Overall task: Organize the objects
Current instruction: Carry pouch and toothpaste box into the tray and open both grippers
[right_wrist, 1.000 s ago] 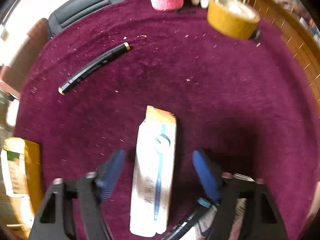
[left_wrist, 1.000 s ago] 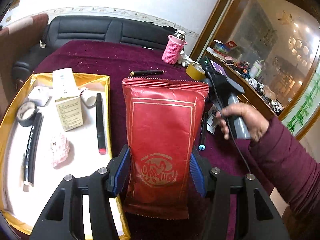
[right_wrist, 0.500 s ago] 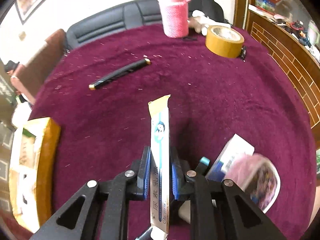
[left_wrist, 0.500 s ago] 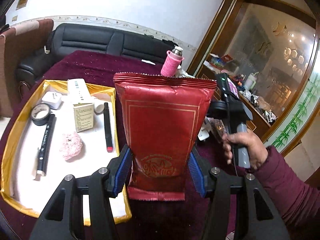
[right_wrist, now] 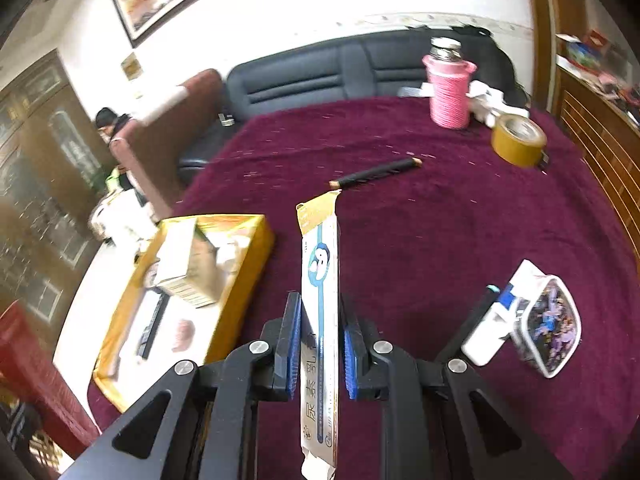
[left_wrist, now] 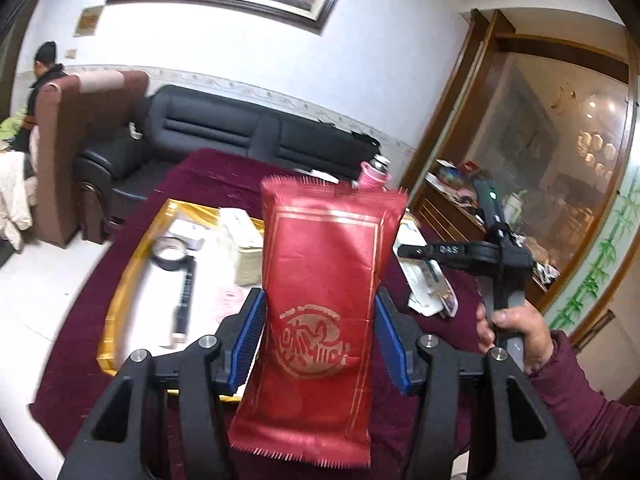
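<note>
My left gripper (left_wrist: 318, 336) is shut on a red foil pouch (left_wrist: 324, 264), held upright above the maroon table; the blue pads press its two sides. My right gripper (right_wrist: 318, 344) is shut on a slim white carton (right_wrist: 320, 256) with a yellow end, carried on edge above the cloth. The left wrist view shows a hand (left_wrist: 516, 328) gripping the right tool to the right of the pouch. A yellow-rimmed tray (left_wrist: 120, 280) lies to the left, holding a black tape roll (left_wrist: 170, 254), a black pen (left_wrist: 184, 300) and a small box (left_wrist: 244, 256). The pouch hides part of the tray.
On the maroon cloth lie a black pen (right_wrist: 376, 174), a yellow tape roll (right_wrist: 518, 140), a pink-wrapped bottle (right_wrist: 448, 88) and a patterned tin (right_wrist: 548, 324) beside a white box. A black sofa stands behind the table. A person sits at the far left.
The right gripper closed on the white carton and lifted it off the cloth. Both grippers rose with their loads, so more of the room shows.
</note>
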